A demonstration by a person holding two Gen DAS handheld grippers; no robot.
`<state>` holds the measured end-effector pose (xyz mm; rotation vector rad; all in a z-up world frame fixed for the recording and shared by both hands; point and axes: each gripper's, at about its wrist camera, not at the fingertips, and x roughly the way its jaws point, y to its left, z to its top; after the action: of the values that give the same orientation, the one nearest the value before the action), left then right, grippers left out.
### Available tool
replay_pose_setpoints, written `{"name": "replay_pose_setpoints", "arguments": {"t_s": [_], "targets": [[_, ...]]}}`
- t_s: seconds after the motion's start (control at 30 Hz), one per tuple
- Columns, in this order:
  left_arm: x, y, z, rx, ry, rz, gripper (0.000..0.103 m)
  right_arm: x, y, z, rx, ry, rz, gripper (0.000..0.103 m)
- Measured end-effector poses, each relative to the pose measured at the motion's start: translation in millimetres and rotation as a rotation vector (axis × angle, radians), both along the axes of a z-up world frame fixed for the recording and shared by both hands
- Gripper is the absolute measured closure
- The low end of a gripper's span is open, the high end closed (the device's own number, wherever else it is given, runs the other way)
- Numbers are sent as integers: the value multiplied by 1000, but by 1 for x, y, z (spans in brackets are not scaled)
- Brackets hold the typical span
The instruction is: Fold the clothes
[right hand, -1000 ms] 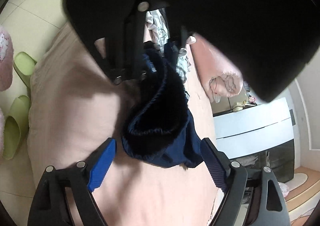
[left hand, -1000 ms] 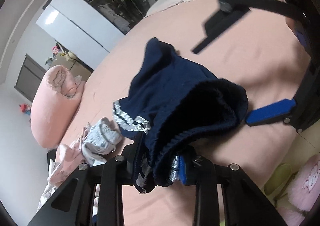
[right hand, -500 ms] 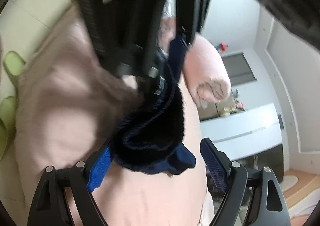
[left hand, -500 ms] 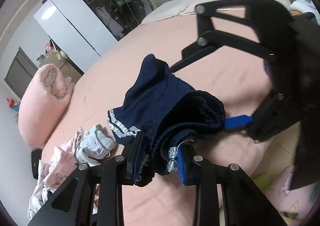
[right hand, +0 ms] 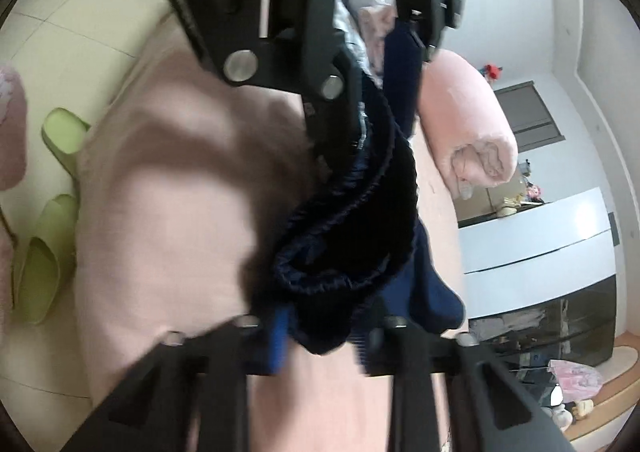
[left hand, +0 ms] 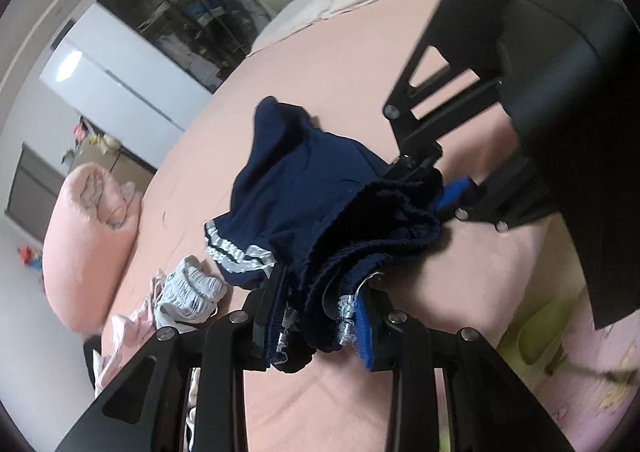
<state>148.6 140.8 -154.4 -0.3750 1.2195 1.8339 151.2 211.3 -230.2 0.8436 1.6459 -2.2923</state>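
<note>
Left wrist view: the left gripper [left hand: 316,316] is clamped on one bunched end of the waistband of the navy blue knit shorts with silver-striped hems [left hand: 304,188]; its jaws are easing slightly apart, cloth between the pads.
Right wrist view: the right gripper [right hand: 320,336] is closing its jaws on the far end of the same ribbed waistband; dark cloth fills the gap and the blue pads seem to press on it, though blur hides the contact.
Shorts, place: lifted just above the pink bedsheet [left hand: 328,64], near its front edge, legs trailing onto the sheet.
Why held so: I judge that a grip at each waistband end lets the person stretch the shorts flat before folding.
Around: a rolled pink quilt [left hand: 86,236] lies at the sheet's far left; a heap of white and pink clothes [left hand: 180,296] sits beside the shorts; green slippers [right hand: 52,188] stand on the floor beyond the sheet's edge.
In the way: the heap, close to where the legs would spread.
</note>
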Motion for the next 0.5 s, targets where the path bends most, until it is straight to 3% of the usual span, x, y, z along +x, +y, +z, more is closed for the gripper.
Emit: {"name": "replay_pose_setpoints", "arguments": {"t_s": [0.07, 0.13, 0.2, 0.37, 0.5], "targets": [[3, -2, -3, -2, 58, -28, 61, 0, 0, 0, 2, 1, -3, 84], [5, -3, -6, -4, 139, -60, 41, -1, 2, 2, -10, -3, 1, 84], [8, -6, -13, -30, 246, -109, 33, -1, 4, 5, -22, -7, 5, 85], [7, -13, -36, -147, 353, -230, 31, -5, 9, 10, -81, -4, -23, 85], [1, -14, -37, -149, 318, -232, 31, -7, 9, 18, -120, 3, -53, 87]]}}
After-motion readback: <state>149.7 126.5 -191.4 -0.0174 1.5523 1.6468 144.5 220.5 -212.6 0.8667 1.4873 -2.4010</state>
